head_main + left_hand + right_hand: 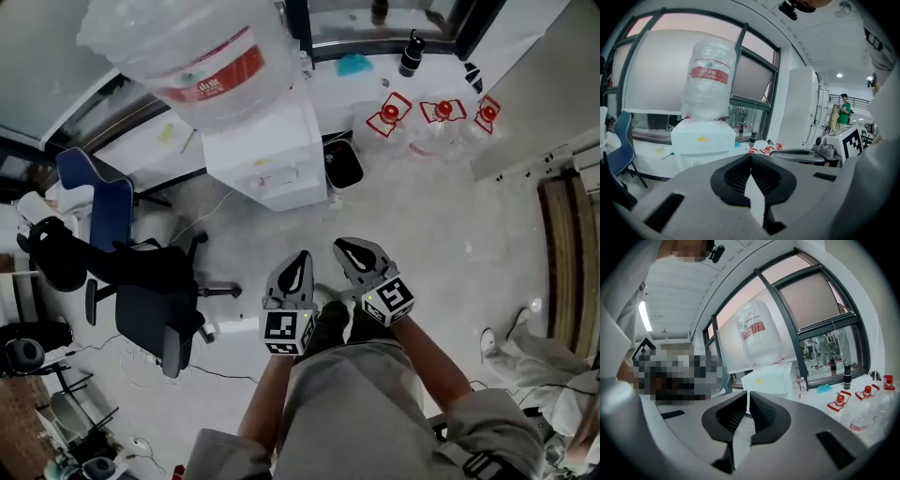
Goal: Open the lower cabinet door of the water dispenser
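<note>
Head view | L tongs (302,257) & R tongs (345,246) closed, empty | dispenser (267,159) lwr door foreshortened, can't make out

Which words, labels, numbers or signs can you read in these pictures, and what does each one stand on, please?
Nothing reads clearly.
Red label on the water bottle: white characters, too blurred to quote.
Marker cube of the left gripper and marker cube of the right gripper: patterns only, no words.
Red tags on the counter: too small to read.
</note>
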`<act>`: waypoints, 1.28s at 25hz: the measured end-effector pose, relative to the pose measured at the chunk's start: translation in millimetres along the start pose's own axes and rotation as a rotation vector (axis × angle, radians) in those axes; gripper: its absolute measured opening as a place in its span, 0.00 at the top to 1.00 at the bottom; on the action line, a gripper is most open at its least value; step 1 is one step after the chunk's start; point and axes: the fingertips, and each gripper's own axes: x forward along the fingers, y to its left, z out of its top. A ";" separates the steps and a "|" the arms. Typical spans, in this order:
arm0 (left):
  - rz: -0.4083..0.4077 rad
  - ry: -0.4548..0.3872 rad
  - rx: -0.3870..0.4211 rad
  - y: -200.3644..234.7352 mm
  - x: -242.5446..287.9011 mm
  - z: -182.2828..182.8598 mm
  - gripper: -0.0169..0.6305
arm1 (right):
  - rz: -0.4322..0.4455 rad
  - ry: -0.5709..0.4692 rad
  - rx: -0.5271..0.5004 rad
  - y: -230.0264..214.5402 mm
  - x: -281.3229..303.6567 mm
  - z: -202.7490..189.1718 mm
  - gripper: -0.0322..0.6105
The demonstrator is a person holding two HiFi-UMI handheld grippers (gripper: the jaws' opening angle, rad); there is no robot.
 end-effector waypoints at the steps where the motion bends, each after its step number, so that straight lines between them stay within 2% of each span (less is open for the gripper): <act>1: -0.012 0.014 -0.003 2.3 6.2 -4.1 0.96 | -0.012 0.007 0.009 -6.0 3.6 -4.9 0.93; 9: -0.051 0.109 -0.005 7.5 79.9 -31.9 0.96 | -0.064 0.054 0.077 -80.6 31.0 -46.8 0.93; 14: -0.001 0.134 -0.024 16.1 138.3 -46.1 0.96 | -0.050 0.069 0.072 -139.0 54.3 -67.2 0.93; 19: 0.070 0.158 -0.101 27.2 188.3 -78.4 0.96 | -0.007 0.106 0.084 -186.7 74.8 -103.0 0.93; 26: 0.150 0.214 -0.161 46.5 233.0 -140.5 0.96 | 0.062 0.177 0.123 -232.9 105.3 -187.1 0.87; 32: 0.199 0.226 -0.199 76.5 256.6 -202.5 0.96 | 0.035 0.230 0.137 -258.1 146.2 -270.8 0.81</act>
